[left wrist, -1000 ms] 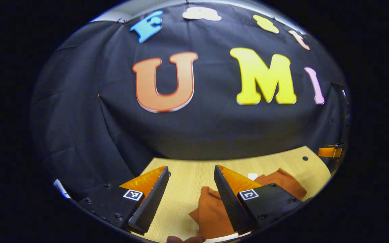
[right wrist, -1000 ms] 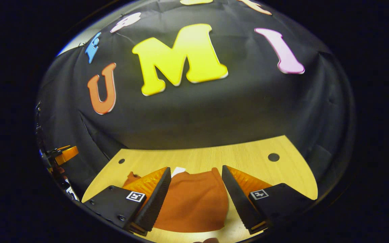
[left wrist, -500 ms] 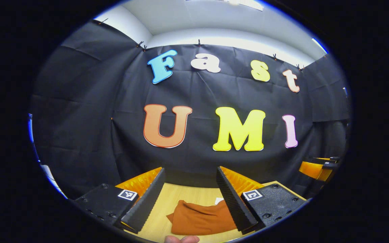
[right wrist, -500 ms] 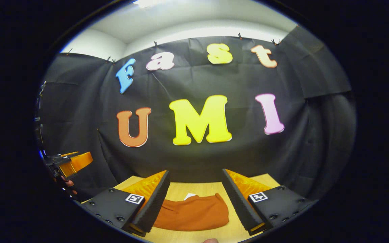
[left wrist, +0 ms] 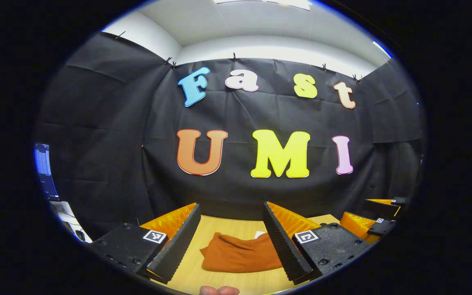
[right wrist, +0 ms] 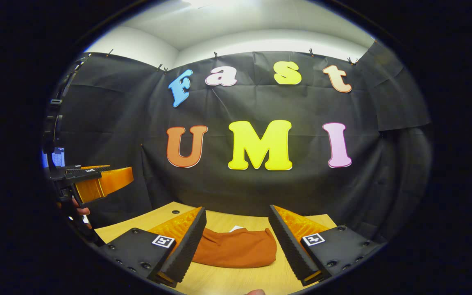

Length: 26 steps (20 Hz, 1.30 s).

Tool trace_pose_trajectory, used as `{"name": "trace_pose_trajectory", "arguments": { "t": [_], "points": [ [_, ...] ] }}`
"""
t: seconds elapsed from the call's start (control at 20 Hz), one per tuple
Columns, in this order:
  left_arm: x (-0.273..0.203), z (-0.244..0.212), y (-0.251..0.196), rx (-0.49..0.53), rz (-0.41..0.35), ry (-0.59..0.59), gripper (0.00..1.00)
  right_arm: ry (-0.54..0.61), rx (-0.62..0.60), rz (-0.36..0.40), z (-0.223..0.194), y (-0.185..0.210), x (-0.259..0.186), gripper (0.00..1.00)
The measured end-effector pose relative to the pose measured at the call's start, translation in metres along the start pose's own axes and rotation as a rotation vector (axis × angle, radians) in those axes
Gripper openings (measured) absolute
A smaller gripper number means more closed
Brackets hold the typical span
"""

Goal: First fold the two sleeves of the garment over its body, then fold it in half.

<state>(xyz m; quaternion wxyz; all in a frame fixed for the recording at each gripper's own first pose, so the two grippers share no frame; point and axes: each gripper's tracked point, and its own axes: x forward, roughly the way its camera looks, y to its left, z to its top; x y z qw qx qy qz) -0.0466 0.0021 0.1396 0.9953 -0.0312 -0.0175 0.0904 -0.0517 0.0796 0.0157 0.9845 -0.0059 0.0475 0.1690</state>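
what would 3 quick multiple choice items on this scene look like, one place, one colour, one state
1. Where does the garment lie?
A. on the table
B. hung on the wall
C. in a basket

2. What colour is the garment?
A. blue
B. rust orange
C. white

3. How do the right gripper jaws stand?
A. shut on the garment
B. open, holding nothing
C. shut on nothing

Answers:
1 A, it rests as a folded bundle on the wooden top.
2 B, both views show that colour.
3 B, the jaws stand wide apart above the cloth.

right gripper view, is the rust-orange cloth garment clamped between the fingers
No, the rust-orange cloth garment lies folded on the wooden table, while the right gripper is open above it, touching nothing.
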Motion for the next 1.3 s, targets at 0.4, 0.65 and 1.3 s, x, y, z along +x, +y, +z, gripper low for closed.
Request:
{"name": "trace_pose_trajectory", "arguments": {
  "t": [0.4,0.65,1.3],
  "points": [
    [-0.030,-0.006,-0.020,0.025,0.003,0.028,0.98,0.012,0.078,-0.017,-0.004,-0.015,-0.027,0.97],
    [-0.027,-0.008,-0.041,0.028,-0.079,0.034,0.98,0.002,0.076,-0.068,-0.001,-0.022,-0.037,0.97],
    [-0.011,-0.010,-0.053,0.014,-0.168,0.034,0.98,0.005,0.061,-0.096,-0.011,-0.009,-0.040,0.93]
  ]
}}
